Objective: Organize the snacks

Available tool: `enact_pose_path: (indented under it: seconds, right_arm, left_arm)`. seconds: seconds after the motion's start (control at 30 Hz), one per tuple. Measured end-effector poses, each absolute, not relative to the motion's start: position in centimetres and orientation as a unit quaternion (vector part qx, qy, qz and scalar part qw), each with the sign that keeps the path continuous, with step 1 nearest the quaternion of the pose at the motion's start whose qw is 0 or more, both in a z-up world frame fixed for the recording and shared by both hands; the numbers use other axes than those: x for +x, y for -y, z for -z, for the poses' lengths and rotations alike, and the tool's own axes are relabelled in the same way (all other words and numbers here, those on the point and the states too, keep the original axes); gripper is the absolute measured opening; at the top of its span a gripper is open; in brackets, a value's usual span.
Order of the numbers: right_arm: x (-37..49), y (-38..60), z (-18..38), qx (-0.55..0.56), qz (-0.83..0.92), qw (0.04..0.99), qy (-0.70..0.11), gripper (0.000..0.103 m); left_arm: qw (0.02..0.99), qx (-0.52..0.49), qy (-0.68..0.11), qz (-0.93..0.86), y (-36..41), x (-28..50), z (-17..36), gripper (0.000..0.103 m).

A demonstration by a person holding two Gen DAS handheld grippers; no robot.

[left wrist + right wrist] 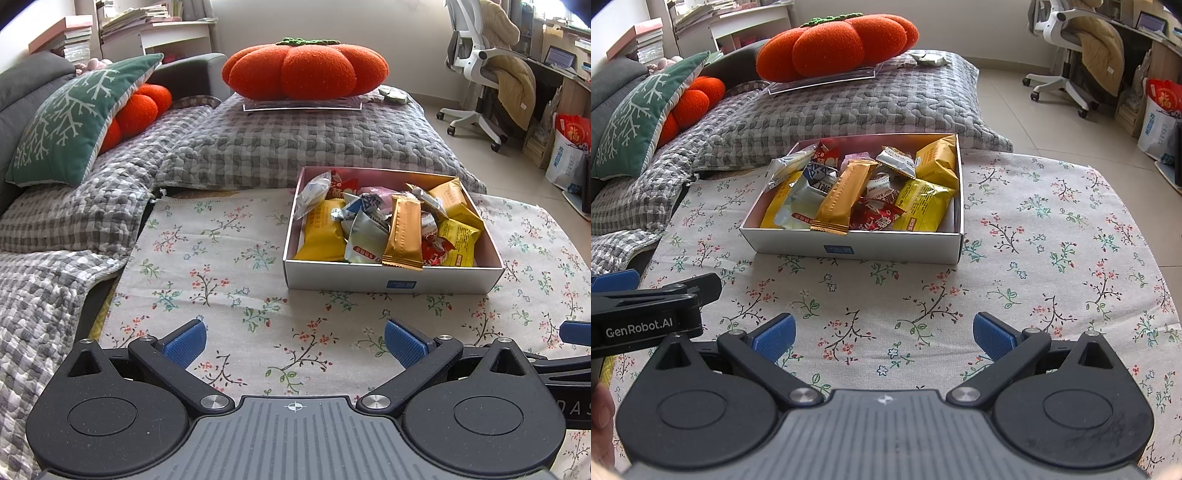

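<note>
Left hand-held gripper: jaws spread wide, blue pads apart, nothing between them, hovering low over the flowered cloth that covers the bench. Right hand-held gripper: same state, jaws wide, empty, just beside the left one; the left unit's black body shows at the left edge of the right wrist view, and a blue tip of the right unit pokes in at the right edge of the left wrist view. Ahead of both, well apart from the pads, a shallow white box sits flat on the cloth, to the right of centre for the left camera and a little left of centre for the right camera. Box holds a loose heap of wrapped snacks: a gold bar wrapper lying on top near the front wall, yellow packets on the right and another at the left, silver packets in the middle, a red wrapper by the front wall. Printing on the wrappers too small to read. Beyond the box, a grey checked quilt with a large orange pumpkin cushion resting on a clear tray, possibly acrylic. Left: green cushion with a white branch pattern against a sofa. Far right: white office chair on a tiled floor.
</note>
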State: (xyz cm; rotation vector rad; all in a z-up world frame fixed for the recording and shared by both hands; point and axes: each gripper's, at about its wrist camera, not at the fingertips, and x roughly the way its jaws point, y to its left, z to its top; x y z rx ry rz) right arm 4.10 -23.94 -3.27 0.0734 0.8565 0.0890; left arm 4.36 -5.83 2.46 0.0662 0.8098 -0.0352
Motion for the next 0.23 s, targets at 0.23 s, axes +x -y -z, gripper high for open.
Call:
enact_pose_path:
  seconds: [0.23]
  right_arm:
    - [4.12,23.94,3.26,0.035,-0.043,0.908,-0.415,0.102]
  left_arm:
    - [0.918,0.032,-0.394,0.017,5.83,4.36,-2.41,0.103]
